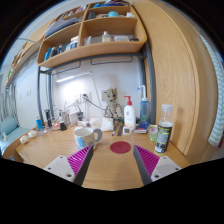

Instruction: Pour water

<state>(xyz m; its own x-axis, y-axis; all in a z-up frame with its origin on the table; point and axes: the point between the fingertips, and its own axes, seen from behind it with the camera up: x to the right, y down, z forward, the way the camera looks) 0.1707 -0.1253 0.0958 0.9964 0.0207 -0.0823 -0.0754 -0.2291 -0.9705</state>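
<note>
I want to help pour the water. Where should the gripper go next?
Probably forward and to the right, toward the clear bottle. The gripper is open and empty above the table, and the bottle stands beyond its fingers, untouched; the white mug waits to the left.

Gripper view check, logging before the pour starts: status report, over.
Tool open, holding nothing. White mug ahead of left finger, clear bottle ahead of right; neither gripped. Round red coaster beyond the fingers, path otherwise clear.
</note>
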